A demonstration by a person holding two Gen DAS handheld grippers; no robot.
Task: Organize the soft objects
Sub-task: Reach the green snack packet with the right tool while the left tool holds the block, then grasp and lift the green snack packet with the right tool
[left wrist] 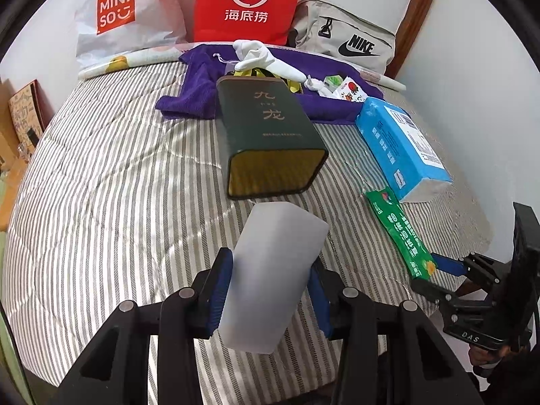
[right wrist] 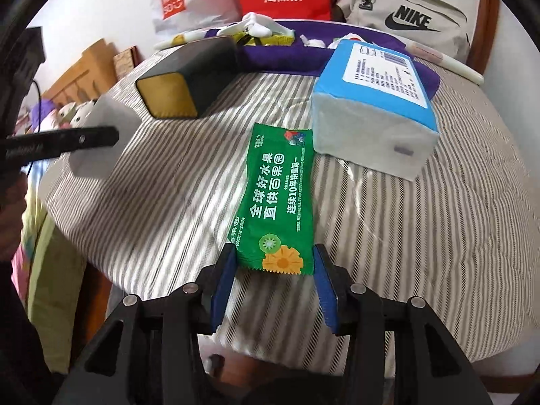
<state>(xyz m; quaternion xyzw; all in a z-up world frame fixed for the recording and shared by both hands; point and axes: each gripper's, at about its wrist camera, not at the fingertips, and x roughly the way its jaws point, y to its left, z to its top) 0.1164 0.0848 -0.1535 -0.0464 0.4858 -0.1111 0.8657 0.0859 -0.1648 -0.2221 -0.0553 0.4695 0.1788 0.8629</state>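
My left gripper (left wrist: 270, 270) is shut on a white foam block (left wrist: 273, 270) and holds it above the striped bed (left wrist: 118, 185); the block also shows in the right wrist view (right wrist: 98, 138). My right gripper (right wrist: 273, 266) is open, its jaws on either side of the near end of a green flat packet (right wrist: 278, 202) lying on the bed; the packet also shows in the left wrist view (left wrist: 401, 233). A blue tissue pack (right wrist: 371, 101) lies right of the packet. A dark green box (left wrist: 270, 135) lies on its side mid-bed.
A purple cloth (left wrist: 202, 81) at the back carries white socks (left wrist: 263, 57) and small packets (left wrist: 351, 91). Behind stand a Miniso bag (left wrist: 114, 10), a red bag (left wrist: 249, 3) and a Nike bag (left wrist: 351, 44). The wall is at the right.
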